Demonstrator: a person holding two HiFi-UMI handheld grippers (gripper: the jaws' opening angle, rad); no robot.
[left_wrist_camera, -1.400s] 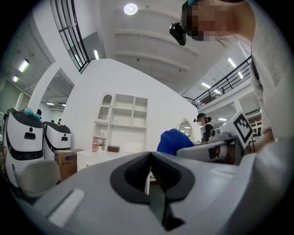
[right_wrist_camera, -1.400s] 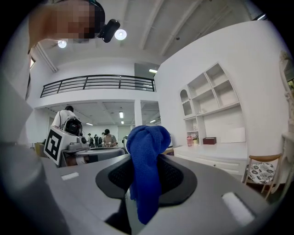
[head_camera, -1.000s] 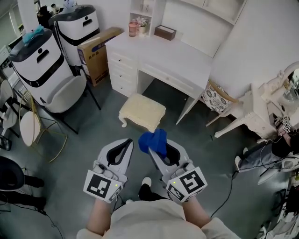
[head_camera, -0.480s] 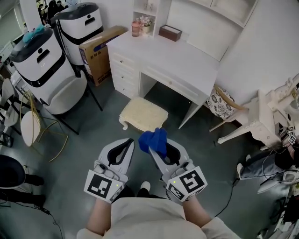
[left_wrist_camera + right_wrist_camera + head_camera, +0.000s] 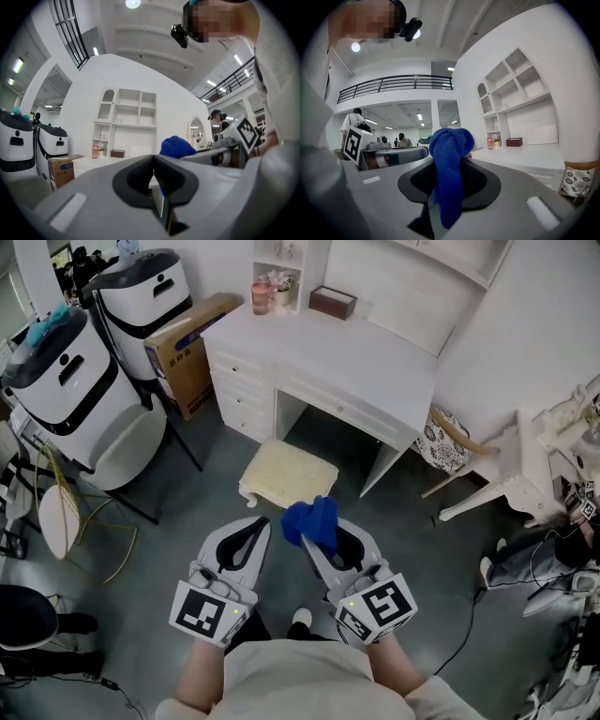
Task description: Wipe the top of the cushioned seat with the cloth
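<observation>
since a moment ago the cushioned seat [image 5: 286,472] sits slightly nearer the grippers in the head view. one seat, one blue cloth [image 5: 311,521], two grippers. the right gripper [image 5: 317,538] is clamped on the cloth, which bunches above its jaws. the left gripper [image 5: 251,531] is closed on nothing. the seat stands ahead, apart from the cloth.
</observation>
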